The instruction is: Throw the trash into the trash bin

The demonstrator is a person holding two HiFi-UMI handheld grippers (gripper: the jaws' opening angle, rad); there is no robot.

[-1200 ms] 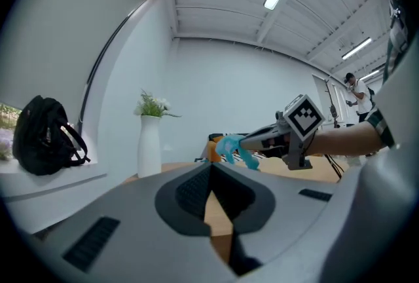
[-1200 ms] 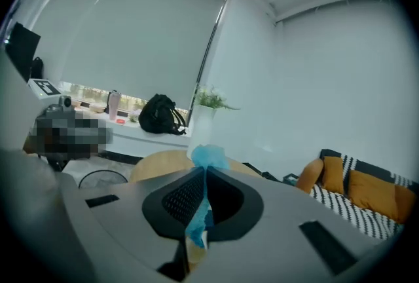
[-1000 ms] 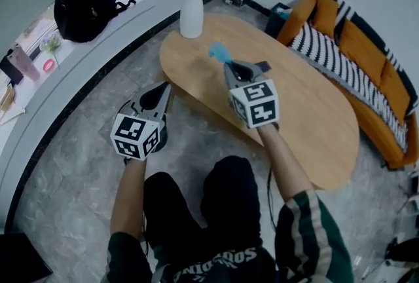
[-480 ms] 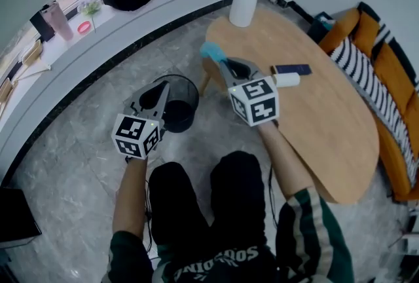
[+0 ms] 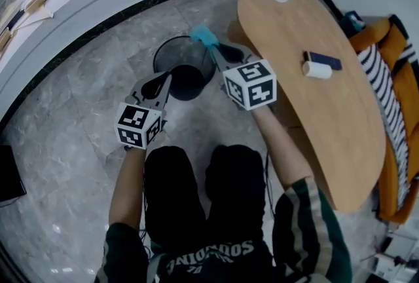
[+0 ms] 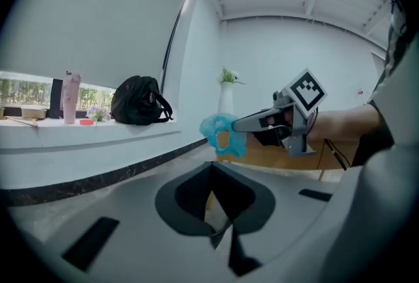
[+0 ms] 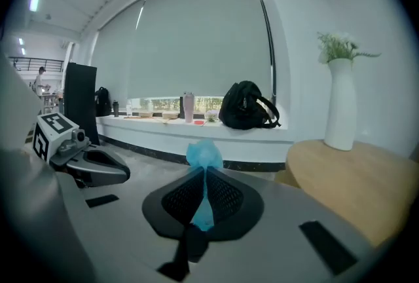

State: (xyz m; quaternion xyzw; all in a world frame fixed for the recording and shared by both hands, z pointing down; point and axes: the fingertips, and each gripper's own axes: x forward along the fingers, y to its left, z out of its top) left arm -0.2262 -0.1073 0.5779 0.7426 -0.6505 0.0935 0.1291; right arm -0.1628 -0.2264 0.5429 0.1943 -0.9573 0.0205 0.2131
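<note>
My right tongs point(image 5: 218, 51) are pinched tight on the blue scrap of trash point(image 5: 203, 34), which sticks out past their tips. My left tongs point(image 5: 164, 82) are pressed together with nothing in them. The bin point(image 5: 161, 51) stands on the floor, just ahead of the left tongs and below and to the left of the right ones. Seen from above, the trash hangs over the bin's far right rim, not its middle. I judge the right tongs need to go a little leftward, toward the left tongs, before letting go, or the scrap may clip the rim and land outside.
</note>
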